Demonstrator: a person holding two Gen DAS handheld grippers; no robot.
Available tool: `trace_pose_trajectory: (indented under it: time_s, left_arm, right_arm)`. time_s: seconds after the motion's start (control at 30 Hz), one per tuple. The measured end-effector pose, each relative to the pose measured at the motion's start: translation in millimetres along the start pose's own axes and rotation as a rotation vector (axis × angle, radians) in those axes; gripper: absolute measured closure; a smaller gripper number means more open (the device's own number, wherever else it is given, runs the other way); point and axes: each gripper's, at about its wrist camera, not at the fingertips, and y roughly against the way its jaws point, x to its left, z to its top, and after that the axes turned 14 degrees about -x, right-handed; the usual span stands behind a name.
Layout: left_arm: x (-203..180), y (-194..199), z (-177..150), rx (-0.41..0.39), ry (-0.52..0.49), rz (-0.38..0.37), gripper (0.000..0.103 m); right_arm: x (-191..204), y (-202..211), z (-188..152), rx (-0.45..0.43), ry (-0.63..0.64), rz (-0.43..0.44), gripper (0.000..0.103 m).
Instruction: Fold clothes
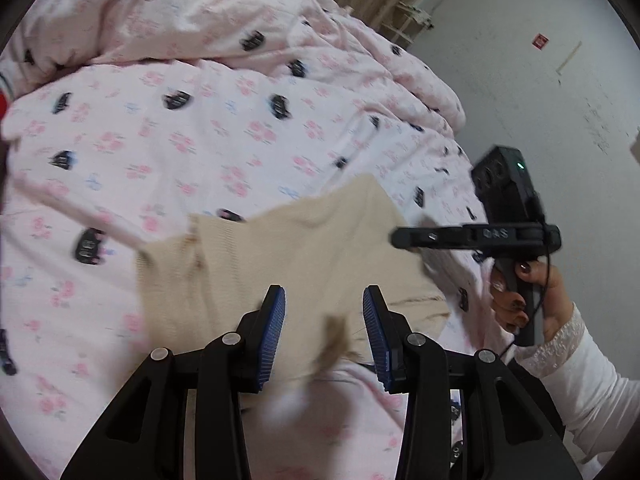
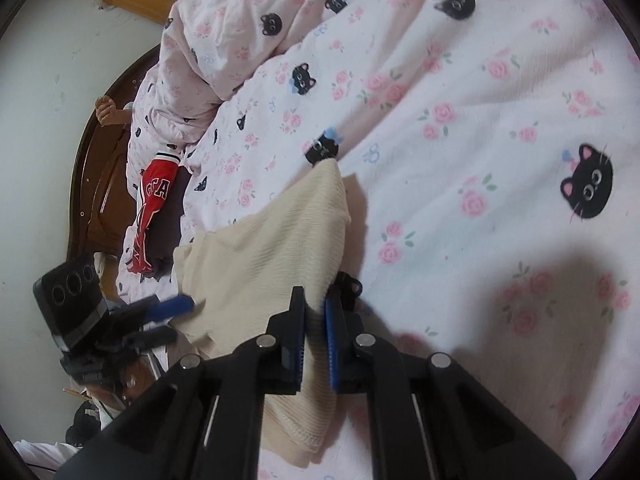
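Cream knit top (image 2: 264, 248) lay centre frame on floral bedsheet (image 2: 460, 128). Right gripper (image 2: 315, 334) pinched its hemmed edge; left gripper (image 1: 324, 320) gaped wide above it. Soft, light, floppy; best gripped along hems, corners.

The right gripper (image 1: 404, 237) sits at about three o'clock in the left wrist view. It has pale letters on its black side bar. They look like "QAS", but they are blurry. In the right wrist view, a red garment (image 2: 154, 204) lies at about nine o'clock. It has big white letters that read "CA". A small red sign (image 1: 539, 42) hangs on the wall at about two o'clock, too small to read.
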Motion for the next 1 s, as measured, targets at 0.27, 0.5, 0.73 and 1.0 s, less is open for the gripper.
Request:
trace_pose_trajectory:
  time_s: [0.27,0.5,0.73,1.0]
  left_arm:
    - [56.0,37.5,13.7,-0.137,0.118,0.181,0.067]
    - [84.3,55.7,14.5,-0.204,0.220,0.248,0.067]
    - [89.4,60.5,13.3,-0.207,0.239,0.249,0.067]
    - [91.3,62.5,12.7,-0.203,0.240,0.247,0.067]
  right_arm:
    - [43.1,7.8,10.3,-0.013,0.093,-0.015,0.094]
    - [96.5,-3.4,15.9,-0.002,0.166,-0.012,0.094]
    - [140.3,-37.4,9.4,0.045,0.223,-0.006,0.094]
    - [170.6,-89.3,-16.8,0.121,0.268,-0.006,0.094]
